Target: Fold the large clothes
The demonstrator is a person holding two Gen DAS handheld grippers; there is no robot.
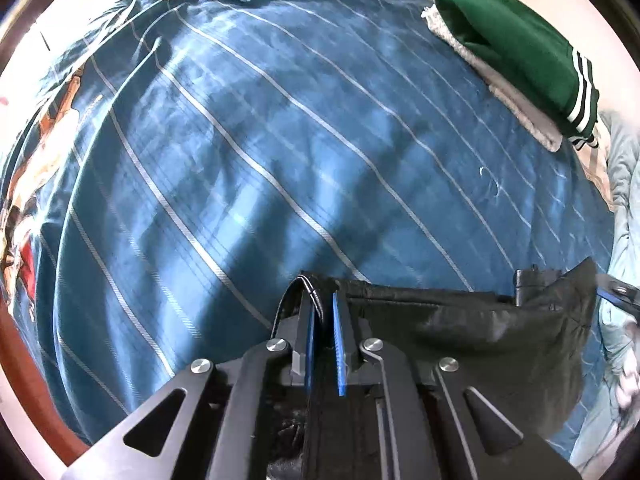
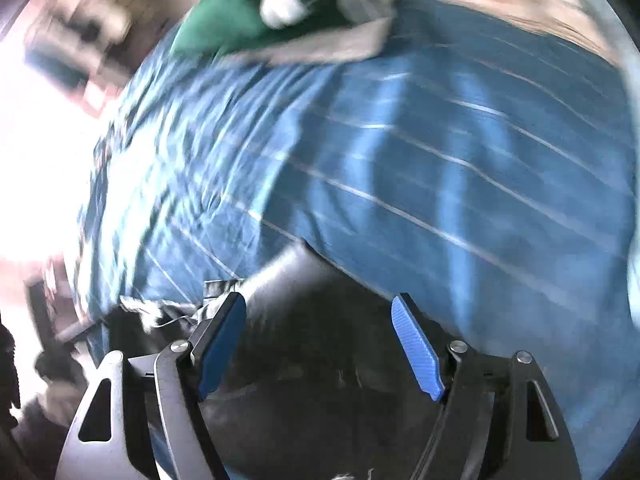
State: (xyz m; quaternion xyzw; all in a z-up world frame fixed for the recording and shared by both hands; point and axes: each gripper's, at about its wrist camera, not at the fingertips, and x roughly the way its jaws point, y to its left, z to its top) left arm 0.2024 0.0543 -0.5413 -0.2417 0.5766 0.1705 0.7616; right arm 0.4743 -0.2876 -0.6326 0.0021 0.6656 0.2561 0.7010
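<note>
Your left gripper point(image 1: 323, 320) is clamped on the edge of the black garment point(image 1: 460, 332) near the front of the blue striped bedspread point(image 1: 280, 140). Your right gripper point(image 2: 320, 332) is spread wide above it, holding nothing. The green garment point(image 1: 516, 52) looks already folded; the black one seems barely started.

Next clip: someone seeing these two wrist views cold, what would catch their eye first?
The blue striped bedspread fills both views. At the bottom of the left wrist view, the left gripper has its jaws nearly closed on the edge of a black garment. A folded green garment with white stripes lies at the upper right. In the blurred right wrist view, the right gripper is wide open over the black cloth.
</note>
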